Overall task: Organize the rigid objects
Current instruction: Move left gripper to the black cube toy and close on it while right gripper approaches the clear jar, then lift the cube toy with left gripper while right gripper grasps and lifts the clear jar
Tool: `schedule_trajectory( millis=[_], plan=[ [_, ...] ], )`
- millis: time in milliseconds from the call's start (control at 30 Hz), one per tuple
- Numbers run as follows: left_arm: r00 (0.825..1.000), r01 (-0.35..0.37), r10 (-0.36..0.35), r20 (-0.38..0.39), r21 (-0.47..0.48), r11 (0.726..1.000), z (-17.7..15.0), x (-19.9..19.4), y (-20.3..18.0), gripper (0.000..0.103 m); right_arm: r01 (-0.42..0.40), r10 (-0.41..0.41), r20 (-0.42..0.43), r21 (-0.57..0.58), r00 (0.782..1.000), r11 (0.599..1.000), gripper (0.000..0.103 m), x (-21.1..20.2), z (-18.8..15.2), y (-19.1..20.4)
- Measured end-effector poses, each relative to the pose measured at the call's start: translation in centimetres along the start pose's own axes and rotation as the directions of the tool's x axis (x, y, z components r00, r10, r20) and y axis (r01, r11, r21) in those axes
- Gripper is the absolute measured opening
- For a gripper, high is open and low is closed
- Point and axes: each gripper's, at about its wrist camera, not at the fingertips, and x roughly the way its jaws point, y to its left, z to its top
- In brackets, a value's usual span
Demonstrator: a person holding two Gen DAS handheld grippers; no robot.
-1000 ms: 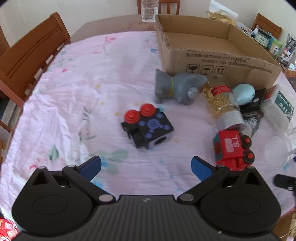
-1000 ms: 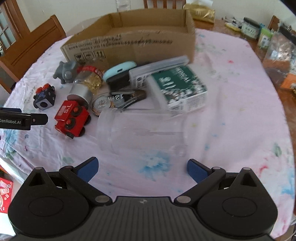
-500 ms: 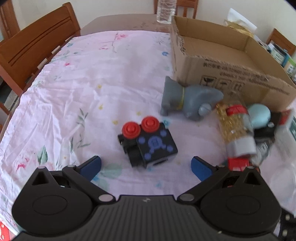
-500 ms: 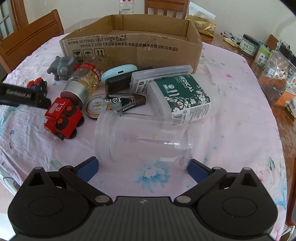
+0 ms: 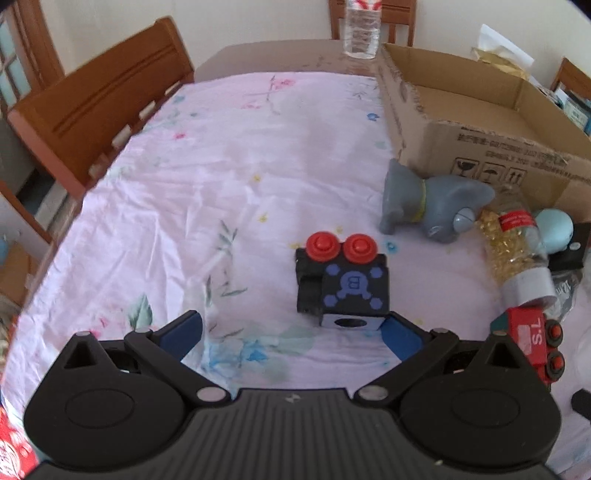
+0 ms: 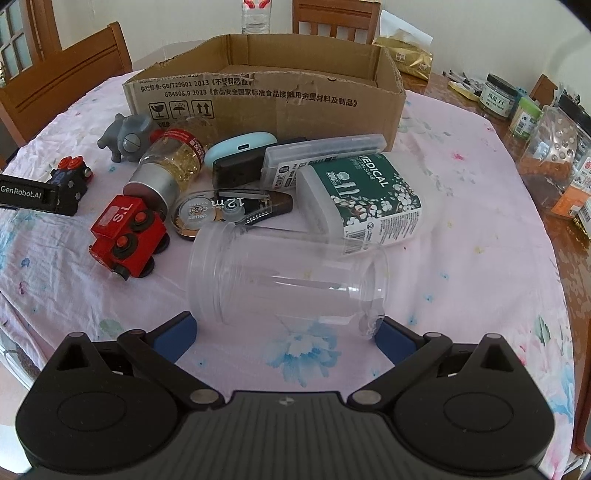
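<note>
My left gripper [image 5: 291, 332] is open, just in front of a black toy block [image 5: 343, 284] with two red buttons; its right finger is close to the block's near corner. My right gripper [image 6: 284, 332] is open, its fingers at both ends of a clear plastic jar [image 6: 284, 280] lying on its side. A red toy train [image 6: 125, 232], a grey elephant toy [image 6: 127, 136], a capsule bottle [image 6: 170, 162], a tape measure [image 6: 207, 216], a green medical box [image 6: 365, 199] and a cardboard box [image 6: 266, 99] lie behind it. The black block also shows in the right wrist view [image 6: 72, 181].
A pink flowered tablecloth [image 5: 221, 166] covers the table. Wooden chairs [image 5: 103, 110] stand at the left and far side. A water bottle [image 5: 362, 29] stands behind the cardboard box. Jars and packets [image 6: 546, 125] crowd the table's right edge.
My left gripper has swung left and closer to the black block, now at its right finger. My right gripper has moved forward so its fingers flank the clear jar.
</note>
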Motion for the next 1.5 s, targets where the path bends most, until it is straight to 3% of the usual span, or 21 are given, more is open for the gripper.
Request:
schedule_trajectory(
  millis=[67,133,267,333,900,1367,1500],
  plan=[
    [1.000,0.017,-0.018,0.025,0.022,1.000,0.1,-0.3,-0.7,0.099,-0.004,0.004,0.003,-0.005,1.000,1.000,0.103,0.0,0.0,-0.1],
    [0.998,0.033,-0.035,0.045,0.036,0.999,0.3,-0.3,-1.3,0.083,-0.007,0.007,0.003,-0.010,1.000,1.000,0.103,0.0,0.0,-0.1],
    [0.996,0.053,-0.057,0.069,0.051,0.997,0.4,-0.2,-1.9,0.070,-0.008,0.008,0.001,-0.011,1.000,1.000,0.103,0.0,0.1,-0.1],
    [0.994,0.077,-0.080,0.069,0.046,0.996,0.6,-0.2,-1.8,0.057,-0.007,0.007,-0.003,-0.009,1.000,1.000,0.103,0.1,0.2,-0.1],
    [0.994,0.099,-0.101,0.051,0.052,0.994,0.9,0.1,-1.8,0.056,0.030,-0.028,-0.089,0.016,0.996,0.999,0.103,1.2,2.7,1.0],
    [0.994,0.095,-0.099,0.042,0.074,0.993,1.3,0.0,-1.7,0.056,0.060,-0.057,-0.066,0.043,0.996,0.997,0.103,-0.1,4.0,1.3],
    [0.994,0.101,-0.103,0.030,0.074,0.992,1.5,0.2,-1.6,0.056,0.071,-0.068,-0.069,0.042,0.995,0.997,0.096,0.0,4.3,1.2]
  ],
)
